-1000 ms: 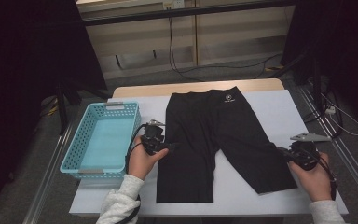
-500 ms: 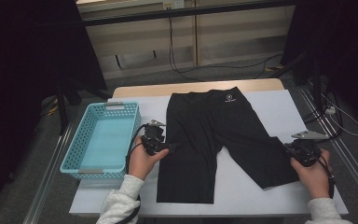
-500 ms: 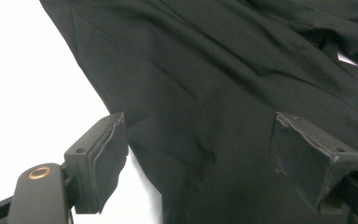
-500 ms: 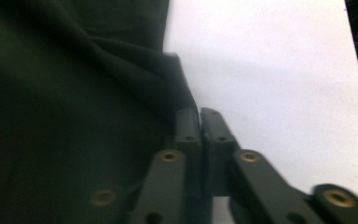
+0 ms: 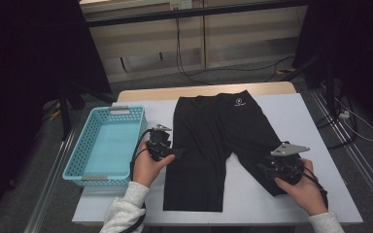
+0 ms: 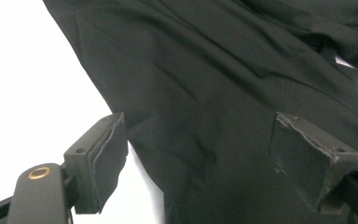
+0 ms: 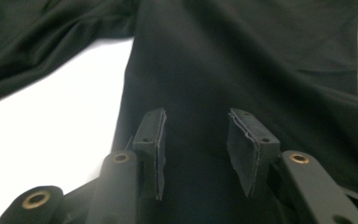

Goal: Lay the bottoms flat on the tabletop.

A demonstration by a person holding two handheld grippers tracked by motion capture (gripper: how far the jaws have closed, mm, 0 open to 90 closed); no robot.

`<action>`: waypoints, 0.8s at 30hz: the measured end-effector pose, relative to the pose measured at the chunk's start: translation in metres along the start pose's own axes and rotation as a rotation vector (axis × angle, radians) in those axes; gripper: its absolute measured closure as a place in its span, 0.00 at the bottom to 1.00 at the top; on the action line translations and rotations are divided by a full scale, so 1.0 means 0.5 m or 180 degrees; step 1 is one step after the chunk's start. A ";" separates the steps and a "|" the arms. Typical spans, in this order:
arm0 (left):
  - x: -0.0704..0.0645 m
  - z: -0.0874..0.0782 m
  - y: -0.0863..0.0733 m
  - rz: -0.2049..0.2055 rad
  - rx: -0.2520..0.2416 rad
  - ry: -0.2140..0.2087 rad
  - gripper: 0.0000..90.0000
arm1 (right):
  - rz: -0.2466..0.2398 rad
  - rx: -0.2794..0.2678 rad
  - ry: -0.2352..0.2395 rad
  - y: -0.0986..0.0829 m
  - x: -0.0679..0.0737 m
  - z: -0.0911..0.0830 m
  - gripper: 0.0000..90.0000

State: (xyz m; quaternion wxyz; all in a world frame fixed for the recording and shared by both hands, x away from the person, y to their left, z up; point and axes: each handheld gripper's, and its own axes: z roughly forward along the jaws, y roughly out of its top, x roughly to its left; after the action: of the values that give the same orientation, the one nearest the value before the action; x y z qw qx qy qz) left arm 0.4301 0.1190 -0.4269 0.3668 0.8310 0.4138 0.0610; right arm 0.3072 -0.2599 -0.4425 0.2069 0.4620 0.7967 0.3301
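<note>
A pair of black shorts (image 5: pixel 213 141) lies flat on the white table (image 5: pixel 306 121), waistband at the far side and legs pointing toward me. My left gripper (image 5: pixel 176 153) is at the outer edge of the left leg, about halfway down. In the left gripper view its jaws stand wide open (image 6: pixel 205 163) over that edge of the shorts (image 6: pixel 214 70). My right gripper (image 5: pixel 266 170) rests on the right leg near the hem. In the right gripper view it (image 7: pixel 198 149) is open, with the black cloth (image 7: pixel 242 56) lying under and between the pads.
A turquoise mesh basket (image 5: pixel 97 178) stands empty on the table's left side, close to my left hand. Bare white table shows right of the shorts and between the two legs. Cables run on the floor beyond the table.
My right gripper has moved left, from beside the right leg's hem onto the cloth. The left gripper has stayed where it was.
</note>
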 end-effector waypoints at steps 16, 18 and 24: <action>-0.004 0.001 0.001 0.0026 -0.0012 0.0021 0.22 | 0.0060 0.0138 -0.0104 -0.005 -0.038 0.023 1.00; -0.002 -0.001 0.001 0.0015 -0.0024 0.0022 0.22 | 0.0185 0.0069 -0.0219 -0.008 -0.057 0.019 1.00; -0.001 -0.004 0.001 0.0018 -0.0021 0.0021 0.22 | 0.0292 -0.0075 -0.0228 -0.027 -0.071 0.016 0.94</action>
State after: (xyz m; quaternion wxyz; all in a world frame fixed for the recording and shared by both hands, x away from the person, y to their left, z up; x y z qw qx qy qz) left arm 0.4295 0.1194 -0.4250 0.3680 0.8307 0.4125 0.0661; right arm 0.3217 -0.2931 -0.4569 0.2254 0.5071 0.7629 0.3319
